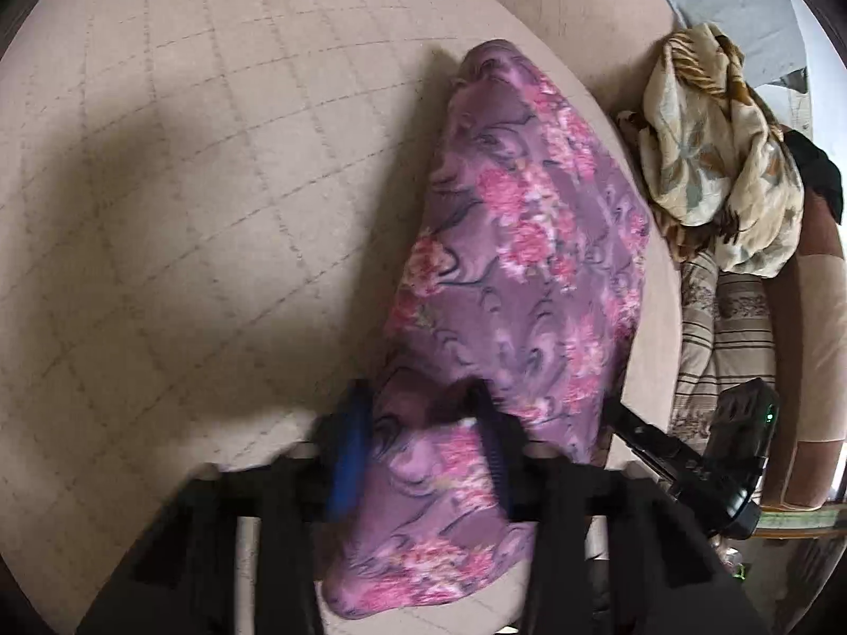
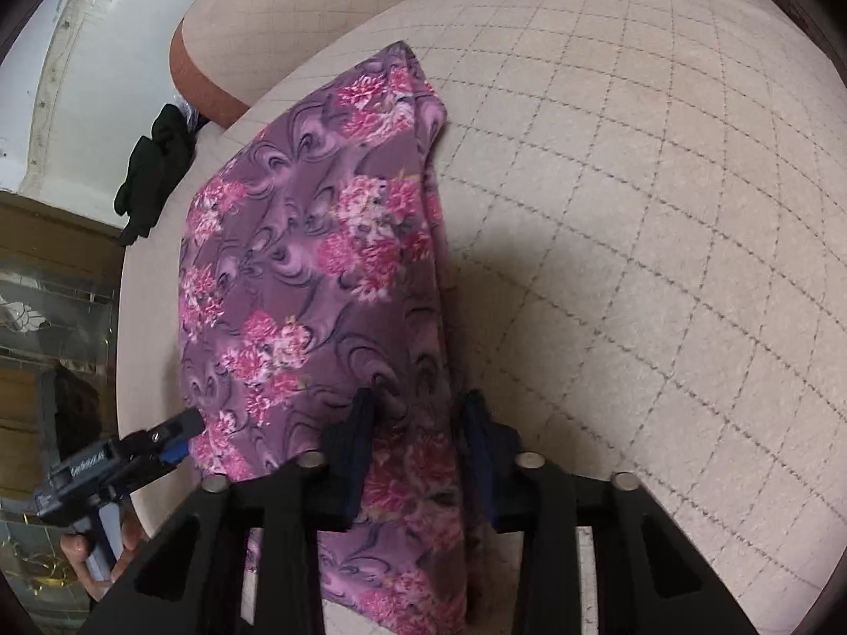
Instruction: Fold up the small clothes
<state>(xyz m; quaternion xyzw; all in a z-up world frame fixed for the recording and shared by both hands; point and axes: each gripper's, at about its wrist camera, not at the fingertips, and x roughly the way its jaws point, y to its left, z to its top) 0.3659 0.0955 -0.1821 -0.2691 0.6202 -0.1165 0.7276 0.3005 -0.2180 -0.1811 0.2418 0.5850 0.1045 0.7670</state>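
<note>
A purple cloth with pink flowers (image 1: 519, 264) lies stretched over a beige quilted cushion (image 1: 185, 185). My left gripper (image 1: 423, 423) is shut on one near corner of the cloth, with fabric bunched between its fingers. My right gripper (image 2: 418, 423) is shut on the other near corner of the same cloth (image 2: 317, 243). The cloth runs away from both grippers and ends in a point at the far side. The right gripper also shows at the lower right of the left wrist view (image 1: 688, 455), and the left gripper shows at the lower left of the right wrist view (image 2: 122, 460).
A crumpled cream floral cloth (image 1: 714, 169) lies beyond the cushion's right edge, above a striped cloth (image 1: 725, 338). A dark garment (image 2: 153, 169) lies off the cushion's left edge in the right wrist view. The beige quilted cushion (image 2: 661, 211) spreads wide to the right.
</note>
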